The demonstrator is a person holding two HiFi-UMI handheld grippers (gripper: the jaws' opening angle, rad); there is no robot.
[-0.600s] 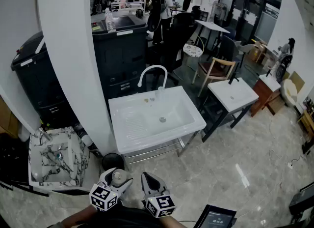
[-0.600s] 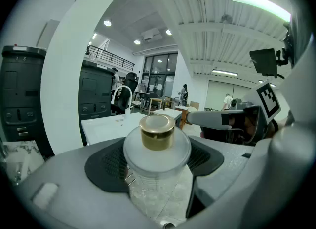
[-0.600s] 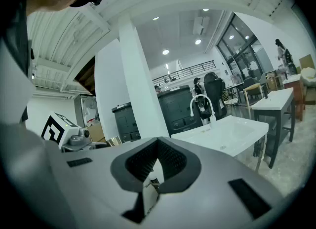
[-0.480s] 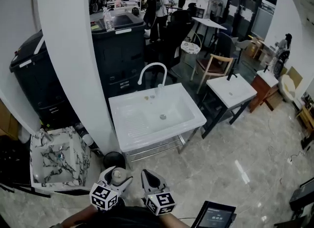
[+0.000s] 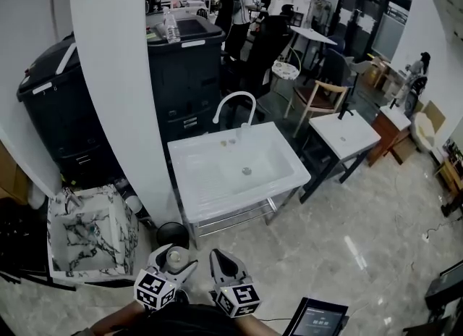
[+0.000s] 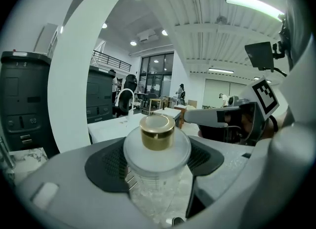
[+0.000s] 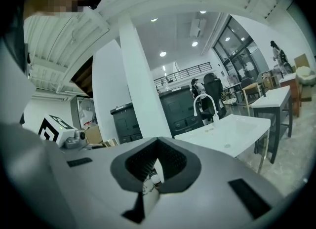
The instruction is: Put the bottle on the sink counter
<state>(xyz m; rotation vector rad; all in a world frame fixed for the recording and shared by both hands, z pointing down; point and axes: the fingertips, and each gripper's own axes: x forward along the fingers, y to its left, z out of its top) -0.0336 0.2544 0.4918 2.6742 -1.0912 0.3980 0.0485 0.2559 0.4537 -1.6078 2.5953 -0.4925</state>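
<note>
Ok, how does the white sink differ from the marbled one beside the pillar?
The white sink is plain white; the marbled sink is veined black on white. The white sink stands raised on a metal frame; the marbled sink sits much lower, near the floor. Both are rectangular basins.

Marble floor (image 5: 362, 248), white pillar (image 5: 119, 74), black cabinet (image 5: 184, 70), wooden chair (image 5: 318, 99).

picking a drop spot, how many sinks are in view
3: the big white sink straight ahead, the marble sink at lower left, the small white sink at right. More may be hidden.
</note>
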